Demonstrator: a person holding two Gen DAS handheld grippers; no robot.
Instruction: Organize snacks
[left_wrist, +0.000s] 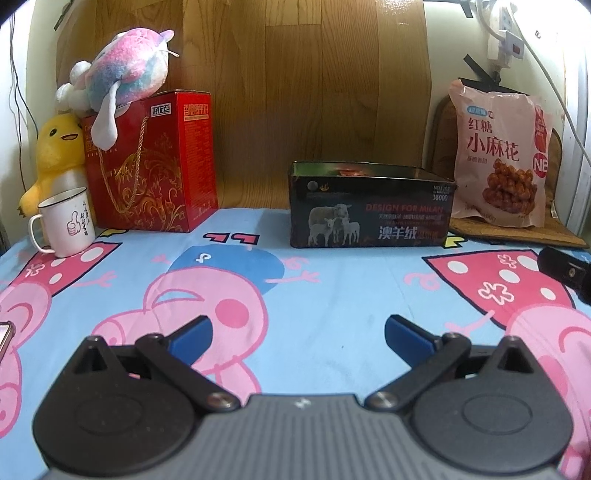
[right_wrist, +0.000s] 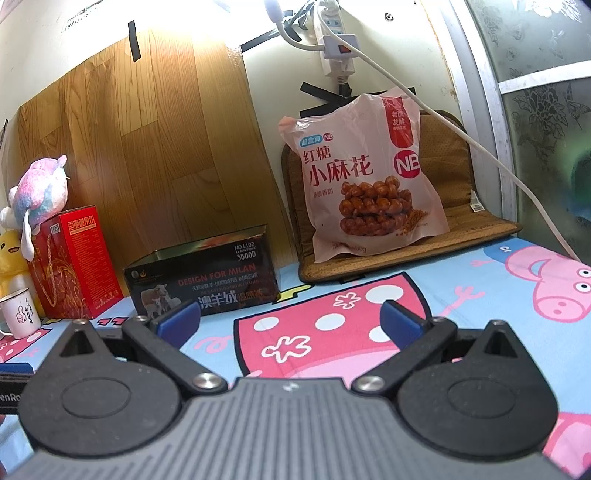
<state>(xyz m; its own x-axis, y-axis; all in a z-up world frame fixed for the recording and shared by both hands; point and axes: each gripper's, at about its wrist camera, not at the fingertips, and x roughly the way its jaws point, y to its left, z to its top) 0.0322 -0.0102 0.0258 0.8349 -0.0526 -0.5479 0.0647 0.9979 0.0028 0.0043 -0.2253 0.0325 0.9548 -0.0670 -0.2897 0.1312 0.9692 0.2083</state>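
A pink snack bag (left_wrist: 500, 155) with twisted dough sticks printed on it leans upright against the back wall on a brown mat; it also shows in the right wrist view (right_wrist: 365, 177). A dark open box (left_wrist: 369, 206) with sheep printed on it stands mid-table, with something orange inside; it also shows in the right wrist view (right_wrist: 203, 277). My left gripper (left_wrist: 297, 338) is open and empty over the cartoon-print cloth, well short of the box. My right gripper (right_wrist: 290, 319) is open and empty, in front of the box and bag.
A red gift box (left_wrist: 151, 162) stands at back left with a pastel plush (left_wrist: 125, 77) on top, a yellow plush (left_wrist: 59, 151) beside it and a white mug (left_wrist: 66, 221) in front. A power strip (right_wrist: 338, 40) and cable hang on the wall.
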